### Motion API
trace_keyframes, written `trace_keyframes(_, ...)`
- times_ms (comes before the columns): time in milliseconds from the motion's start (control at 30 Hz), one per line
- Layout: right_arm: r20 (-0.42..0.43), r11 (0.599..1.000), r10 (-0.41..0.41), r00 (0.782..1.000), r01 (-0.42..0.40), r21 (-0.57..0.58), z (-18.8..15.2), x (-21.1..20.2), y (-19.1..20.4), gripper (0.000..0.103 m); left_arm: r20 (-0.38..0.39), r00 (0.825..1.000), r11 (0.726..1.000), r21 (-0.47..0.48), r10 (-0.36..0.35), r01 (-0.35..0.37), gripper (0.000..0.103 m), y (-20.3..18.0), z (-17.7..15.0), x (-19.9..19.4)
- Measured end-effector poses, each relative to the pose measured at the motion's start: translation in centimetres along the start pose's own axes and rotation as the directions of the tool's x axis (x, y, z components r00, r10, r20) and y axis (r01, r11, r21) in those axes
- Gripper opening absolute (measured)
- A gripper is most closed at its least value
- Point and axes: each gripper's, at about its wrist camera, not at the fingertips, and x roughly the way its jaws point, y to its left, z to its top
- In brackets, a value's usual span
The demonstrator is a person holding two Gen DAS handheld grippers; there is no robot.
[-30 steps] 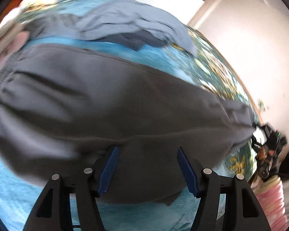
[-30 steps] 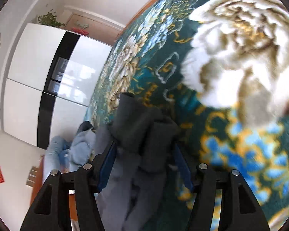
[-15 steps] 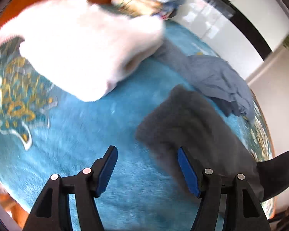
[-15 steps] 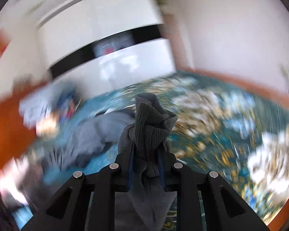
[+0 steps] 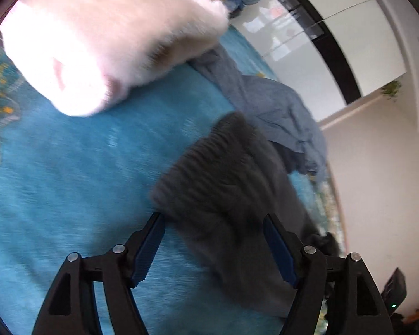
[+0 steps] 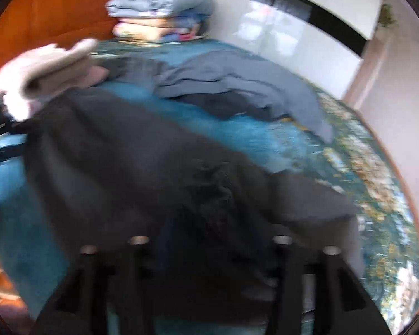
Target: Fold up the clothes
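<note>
The dark grey trousers (image 5: 223, 184) lie lengthwise ahead; their ribbed end sits between the opening, empty left gripper (image 5: 212, 245) fingers. The right gripper (image 6: 209, 251) is also opening, its blurred fingers apparently free of the cloth.

Your left gripper (image 5: 212, 244) is a black plastic frame with two angled fingers, each lined on its inner face with a ribbed blue pad (image 5: 149, 247). Round silver screws sit at the finger pivots, and triangular cut-outs lighten the side arms. Your right gripper (image 6: 209, 254) shows the same black frame and silver screws, heavily blurred, its pads not visible.
</note>
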Motion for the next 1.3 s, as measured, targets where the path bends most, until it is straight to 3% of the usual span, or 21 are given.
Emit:
trace_keyframes(133,0.058,0.996,0.07,0.996,-0.074,0.053,-0.1,-2.5,-1.6,0.065,-0.01,0.998,0.997,-0.046,-0.068,0.068,0.08,0.5,0.5,0.4)
trace_keyframes(233,0.105,0.98,0.045,0.994,-0.064,0.188,0.0,-3.7,-4.9,0.068,0.0,0.997,0.991,-0.11,-0.08,0.08,0.08,1.0,1.0,0.7)
trace_keyframes(333,0.058,0.927,-0.059,0.997,0.034,0.374,-0.3,-2.3,-9.0,0.068,0.027,0.998,0.988,-0.144,-0.048,0.052,0.08,0.7,1.3,1.1)
trace_keyframes(400,-0.032,0.883,-0.18,0.983,0.175,0.436,-0.7,-1.1,-10.7,0.068,0.041,0.999,0.99,-0.137,-0.006,0.012,0.08,0.1,1.2,1.3)
trace_keyframes(433,-0.062,0.88,-0.195,0.979,0.202,0.429,-0.8,-0.4,-10.7,0.068,0.044,0.999,0.992,-0.129,0.011,-0.006,0.08,-0.1,1.3,1.5)
trace_keyframes(600,-0.11,0.934,-0.146,0.983,0.173,0.313,-1.6,1.9,-7.9,0.067,0.063,0.998,0.986,-0.165,0.031,-0.021,0.08,0.4,2.1,1.7)
trace_keyframes(767,-0.07,0.911,-0.072,0.995,0.094,0.402,-3.2,0.9,-9.3,0.067,0.118,0.993,0.968,-0.25,0.013,0.017,0.078,0.8,2.5,1.8)
trace_keyframes(933,-0.06,0.912,-0.062,0.996,0.081,0.402,-3.7,0.3,-9.2,0.067,0.133,0.986,0.977,-0.199,0.103,-0.075,0.045,-0.2,2.3,1.9)
trace_keyframes(1033,-0.057,0.905,-0.05,0.997,0.07,0.42,-4.0,0.1,-9.3,0.067,0.15,0.984,0.984,-0.163,0.101,-0.076,0.039,-0.8,2.3,1.2)
trace_keyframes(1300,-0.056,0.904,-0.034,0.998,0.055,0.424,-3.6,-1.4,-8.4,0.067,0.242,0.967,0.995,-0.075,0.077,-0.061,0.036,-1.4,3.5,-3.2)
